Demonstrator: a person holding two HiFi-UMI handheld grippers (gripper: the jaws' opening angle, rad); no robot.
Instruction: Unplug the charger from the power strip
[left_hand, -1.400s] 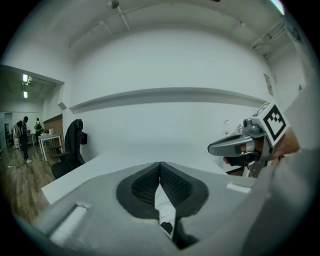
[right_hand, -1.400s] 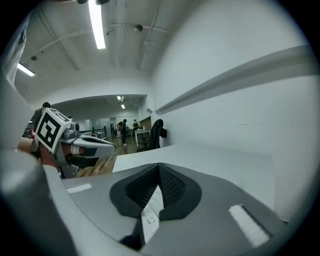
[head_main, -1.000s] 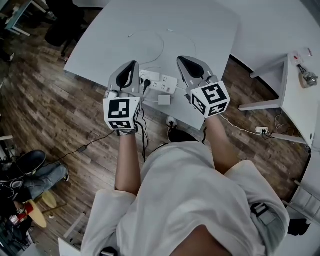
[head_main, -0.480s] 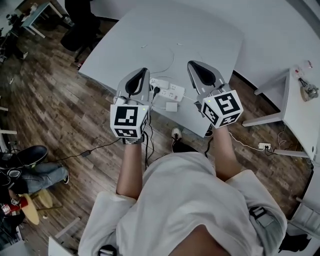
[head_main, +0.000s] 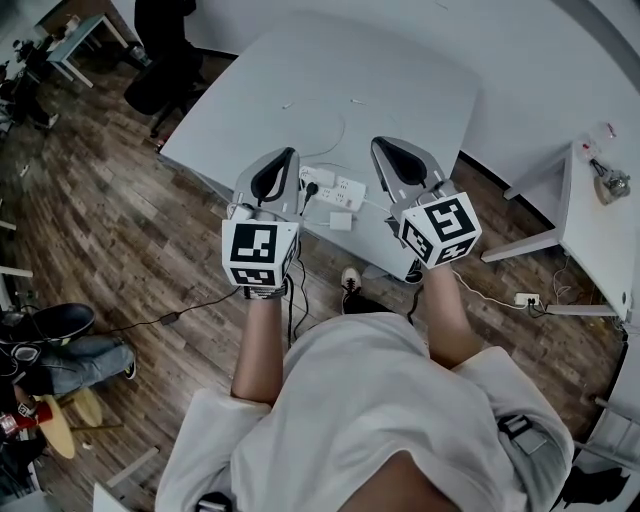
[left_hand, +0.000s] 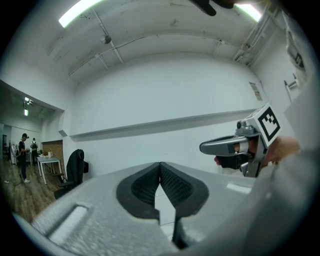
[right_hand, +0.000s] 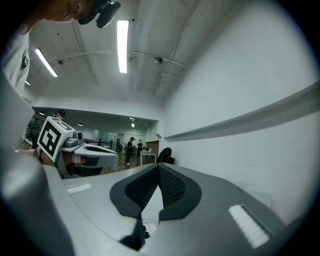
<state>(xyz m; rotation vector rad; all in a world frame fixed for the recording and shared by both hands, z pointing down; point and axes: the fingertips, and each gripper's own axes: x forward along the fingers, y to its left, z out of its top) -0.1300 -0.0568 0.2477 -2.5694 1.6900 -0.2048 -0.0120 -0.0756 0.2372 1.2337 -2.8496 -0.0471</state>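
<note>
Though indistinct overhead, jaws together: left gripper, right gripper.

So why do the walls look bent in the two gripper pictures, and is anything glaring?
Left gripper view: the wide-angle lens bows the wall ledge and darkens the corners; the ceiling light burns out white. Right gripper view: the same bowing and dark rim, with a bright light strip overhead. Head view: evenly lit and sharp, no glare on the table.

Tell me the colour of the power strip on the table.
White; the power strip shows best in the head view.
</note>
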